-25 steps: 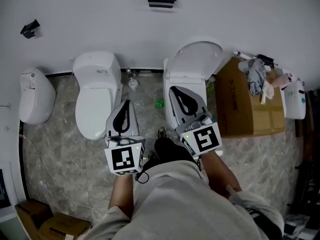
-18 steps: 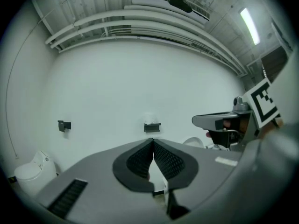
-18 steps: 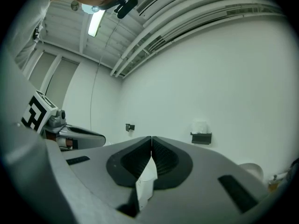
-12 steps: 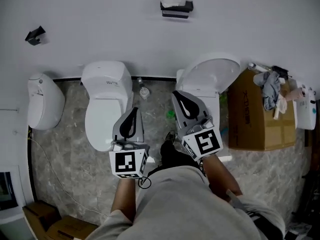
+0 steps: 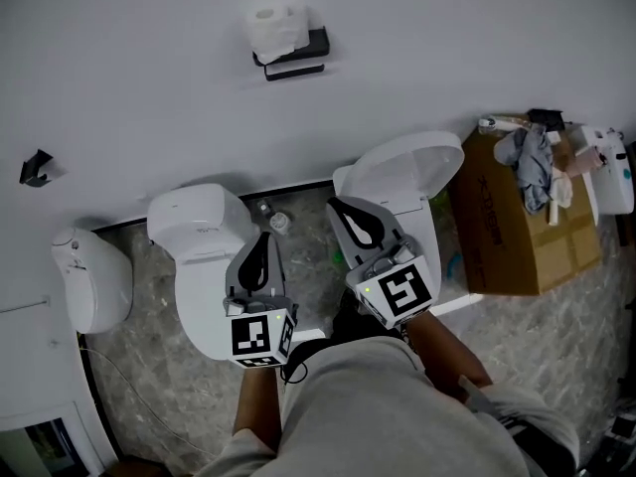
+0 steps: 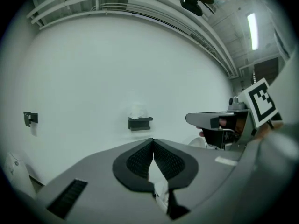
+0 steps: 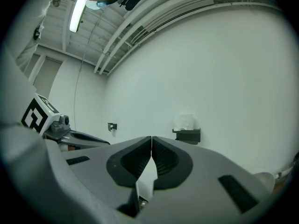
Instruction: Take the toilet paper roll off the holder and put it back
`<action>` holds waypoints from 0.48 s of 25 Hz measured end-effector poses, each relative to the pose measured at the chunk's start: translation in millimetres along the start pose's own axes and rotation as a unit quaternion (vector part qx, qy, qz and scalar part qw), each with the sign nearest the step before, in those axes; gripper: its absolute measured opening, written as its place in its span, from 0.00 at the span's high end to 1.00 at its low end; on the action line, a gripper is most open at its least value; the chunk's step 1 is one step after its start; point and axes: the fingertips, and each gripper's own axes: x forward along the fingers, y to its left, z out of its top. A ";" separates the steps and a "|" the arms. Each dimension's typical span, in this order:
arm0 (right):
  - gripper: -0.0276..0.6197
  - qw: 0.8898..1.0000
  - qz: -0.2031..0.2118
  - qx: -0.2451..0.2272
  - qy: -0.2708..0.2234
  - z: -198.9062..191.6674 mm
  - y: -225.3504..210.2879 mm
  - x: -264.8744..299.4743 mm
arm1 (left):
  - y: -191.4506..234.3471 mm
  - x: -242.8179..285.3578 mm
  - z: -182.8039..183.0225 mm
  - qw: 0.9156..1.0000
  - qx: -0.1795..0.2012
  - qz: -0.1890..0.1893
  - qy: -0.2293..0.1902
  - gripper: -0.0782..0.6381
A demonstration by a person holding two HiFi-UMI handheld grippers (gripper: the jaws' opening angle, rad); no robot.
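Observation:
A white toilet paper roll (image 5: pixel 275 28) sits on a black wall holder (image 5: pixel 295 61) high on the white wall; the roll (image 6: pixel 138 110) and holder (image 6: pixel 139 123) also show in the left gripper view, and the roll (image 7: pixel 186 122) and holder (image 7: pixel 188 135) in the right gripper view. Both grippers are held well short of the wall, pointing roughly level toward it. My left gripper (image 5: pixel 264 238) is shut with nothing in it, its tips (image 6: pixel 152 140) meeting below the holder. My right gripper (image 5: pixel 343 207) is shut and empty, its tips (image 7: pixel 151 137) left of the holder.
Two white toilets stand below: one (image 5: pixel 199 256) with its lid down under the left gripper, one (image 5: pixel 407 172) with its lid raised under the right. A wall urinal (image 5: pixel 89 276) is at left, a cardboard box (image 5: pixel 522 227) with cloths on top at right, a black wall hook (image 5: pixel 36 166) at left.
Both grippers have travelled forward toward the wall, and the view has swung so the holder now sits left of centre and lower in the frame. Jaws stayed shut.

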 end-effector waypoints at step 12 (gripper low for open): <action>0.95 1.000 -0.030 -0.001 0.002 -7.0 -65.0 43.8 | 17.3 86.5 19.6 0.999 0.006 -0.034 -0.002 0.88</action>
